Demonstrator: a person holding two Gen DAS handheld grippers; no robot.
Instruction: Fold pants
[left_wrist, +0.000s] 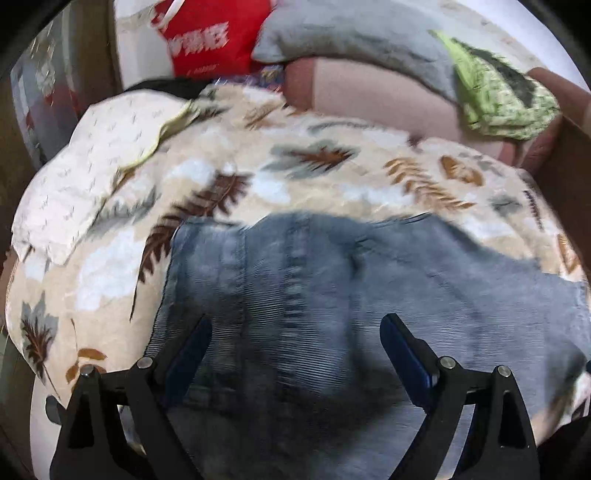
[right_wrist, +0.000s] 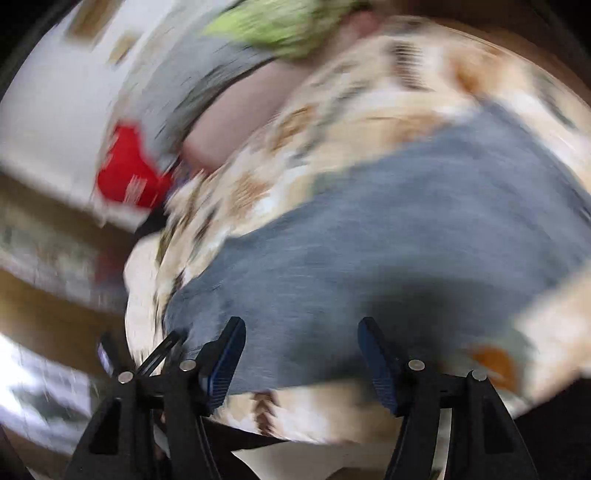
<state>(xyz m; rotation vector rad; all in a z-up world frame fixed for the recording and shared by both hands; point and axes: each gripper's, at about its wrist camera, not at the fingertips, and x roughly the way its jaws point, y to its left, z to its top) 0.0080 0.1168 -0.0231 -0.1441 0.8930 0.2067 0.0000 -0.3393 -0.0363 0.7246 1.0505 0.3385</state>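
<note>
The left gripper (left_wrist: 295, 332) is built of matte black angular arms, each a flat triangular plate with a slot cut through it. Round silver pins join the arms at their pivots. Its fingers (left_wrist: 400, 352) carry dark blue ribbed pads on their inner faces. The right gripper (right_wrist: 301, 336) has the same black frame, silver pins and blue ribbed pads (right_wrist: 225, 365).

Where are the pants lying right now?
The grey-blue pants lie spread on the leaf-print blanket in the lower centre of both wrist views, just ahead of the open tongs, with a pink pillow beyond them.
</note>
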